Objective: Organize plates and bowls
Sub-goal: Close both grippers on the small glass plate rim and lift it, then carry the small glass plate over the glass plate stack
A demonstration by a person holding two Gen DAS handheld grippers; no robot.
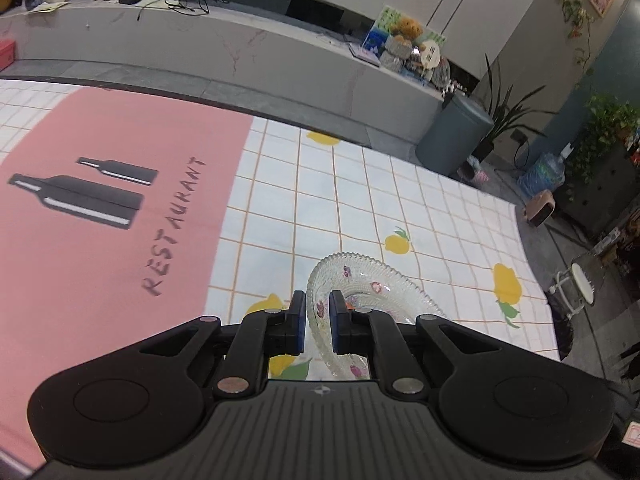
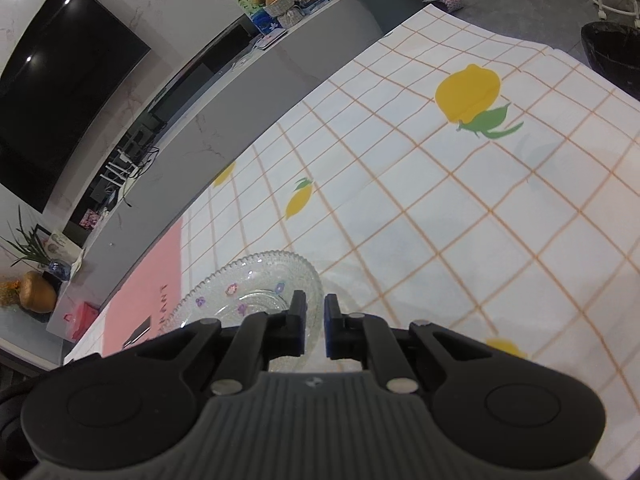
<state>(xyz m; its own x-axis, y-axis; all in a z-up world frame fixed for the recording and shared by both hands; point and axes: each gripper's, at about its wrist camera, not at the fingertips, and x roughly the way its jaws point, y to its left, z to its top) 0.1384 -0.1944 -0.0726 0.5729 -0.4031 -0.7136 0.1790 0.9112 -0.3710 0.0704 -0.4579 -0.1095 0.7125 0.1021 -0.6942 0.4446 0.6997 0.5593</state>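
Observation:
In the left wrist view, a clear glass dish with small painted flowers tilts above the lemon-print tablecloth. My left gripper is shut on its near rim, one blue pad on each side of the glass. In the right wrist view, a similar flowered glass dish lies to the left of the fingers. My right gripper is shut on that dish's right rim. Neither view shows the other gripper, so I cannot tell whether this is one dish or two.
The checked tablecloth covers the table, with a pink RESTAURANT mat on its left part. Behind the table runs a grey counter with clutter. A grey bin, plants and a white stool stand past the table's right edge.

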